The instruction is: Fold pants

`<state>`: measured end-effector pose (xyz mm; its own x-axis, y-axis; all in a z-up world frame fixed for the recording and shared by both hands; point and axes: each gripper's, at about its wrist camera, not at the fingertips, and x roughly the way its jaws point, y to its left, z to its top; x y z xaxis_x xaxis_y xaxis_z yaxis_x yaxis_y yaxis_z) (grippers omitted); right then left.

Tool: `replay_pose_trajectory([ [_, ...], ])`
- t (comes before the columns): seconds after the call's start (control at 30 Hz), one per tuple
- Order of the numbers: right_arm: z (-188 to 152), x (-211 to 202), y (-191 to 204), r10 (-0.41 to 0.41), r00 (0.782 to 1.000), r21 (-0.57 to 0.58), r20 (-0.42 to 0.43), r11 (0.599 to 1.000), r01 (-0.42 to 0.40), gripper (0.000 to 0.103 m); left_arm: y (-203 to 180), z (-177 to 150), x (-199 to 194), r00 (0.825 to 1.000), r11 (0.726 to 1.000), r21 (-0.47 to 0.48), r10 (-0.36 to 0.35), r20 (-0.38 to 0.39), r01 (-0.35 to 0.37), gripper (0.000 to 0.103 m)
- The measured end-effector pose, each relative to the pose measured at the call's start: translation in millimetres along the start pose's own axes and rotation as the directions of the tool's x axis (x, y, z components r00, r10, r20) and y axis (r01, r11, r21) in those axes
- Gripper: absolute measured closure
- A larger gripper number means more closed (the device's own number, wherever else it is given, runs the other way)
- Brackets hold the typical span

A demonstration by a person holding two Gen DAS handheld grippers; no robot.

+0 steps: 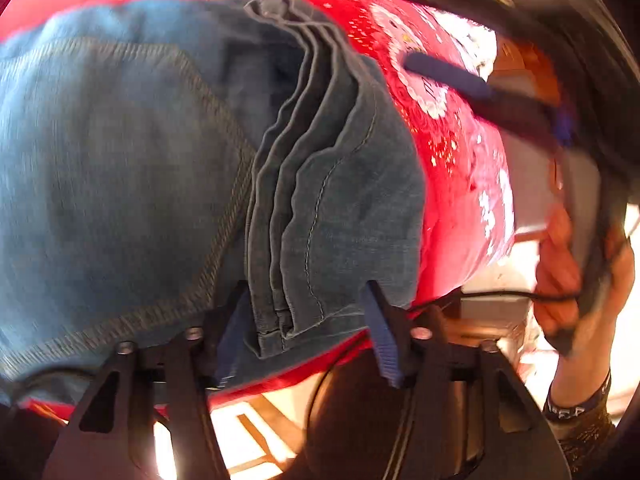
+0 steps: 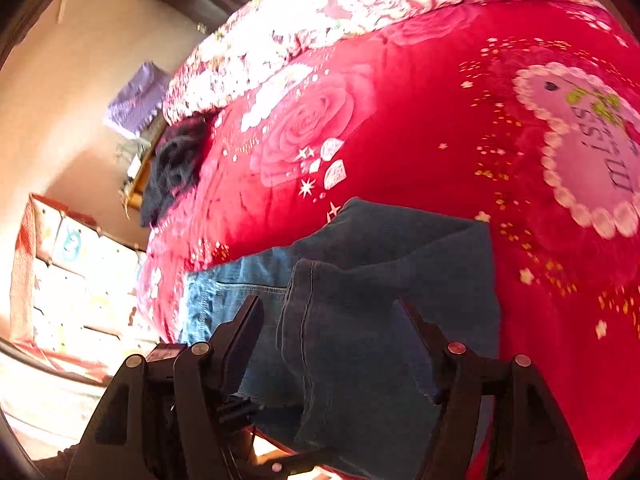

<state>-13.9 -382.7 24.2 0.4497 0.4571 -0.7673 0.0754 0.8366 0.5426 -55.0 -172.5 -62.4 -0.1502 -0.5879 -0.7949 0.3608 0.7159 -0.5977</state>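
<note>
Pants folded, lying on red blanket near its front edge. Left hand-held gripper open, fingers straddling stacked hem layers at pants' near edge. Right hand-held gripper open above pants, fingers apart, gripping nothing. Dark cloth at blanket's far left edge.

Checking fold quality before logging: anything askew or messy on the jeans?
Slightly. The jeans lie folded on the red blanket, but the stacked hem layers fan out unevenly instead of lining up. Both grippers are open. No damage visible.
</note>
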Motion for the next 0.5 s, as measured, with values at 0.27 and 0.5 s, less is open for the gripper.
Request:
replay_pose_trajectory([
  [0.27,11,74,45,-0.326,0.938,-0.507,-0.115,0.832,0.227,0.078,18,-5,-7,0.999,0.995,-0.092,-0.033,-0.012,0.032,0.075],
  [0.5,14,99,57,-0.339,0.927,-0.519,-0.158,0.827,0.214,0.099,31,-12,-11,0.997,0.986,-0.152,-0.07,-0.04,0.063,0.079],
])
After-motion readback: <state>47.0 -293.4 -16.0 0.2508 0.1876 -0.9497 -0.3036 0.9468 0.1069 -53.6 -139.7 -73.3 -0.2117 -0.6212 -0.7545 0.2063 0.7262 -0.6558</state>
